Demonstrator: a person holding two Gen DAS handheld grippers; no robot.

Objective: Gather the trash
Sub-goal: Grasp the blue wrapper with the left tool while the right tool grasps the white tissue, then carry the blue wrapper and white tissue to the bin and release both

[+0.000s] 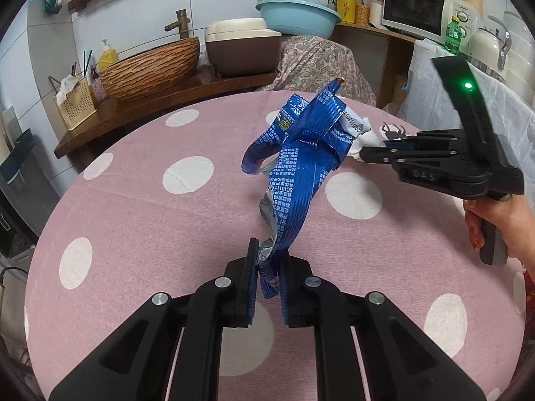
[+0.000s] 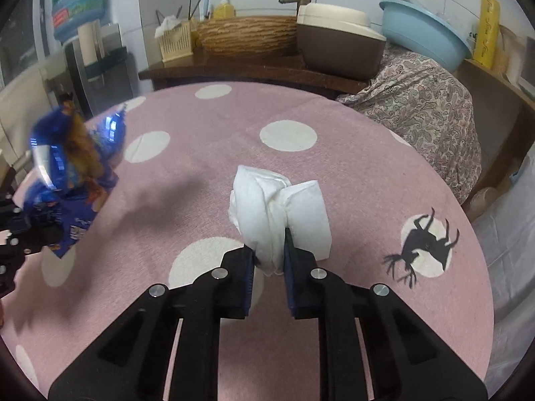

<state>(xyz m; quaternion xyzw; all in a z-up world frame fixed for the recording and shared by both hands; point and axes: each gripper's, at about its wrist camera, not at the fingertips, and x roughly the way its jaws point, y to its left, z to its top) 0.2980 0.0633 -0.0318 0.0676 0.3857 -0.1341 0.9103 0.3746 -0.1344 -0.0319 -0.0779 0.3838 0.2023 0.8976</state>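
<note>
On blue wrapper (image 1: 301, 153) — "SC101117"; right tongs (image 1: 362, 153) — "DAS".

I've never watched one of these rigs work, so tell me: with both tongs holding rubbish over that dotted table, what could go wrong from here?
1. The left tongs pinch only the bottom tip of the blue snack wrapper; the slick foil could slip free.
2. The right tongs grip one fold of the crumpled white tissue, which might tear or unfurl.
3. Both loads hang close together and could snag.
</note>
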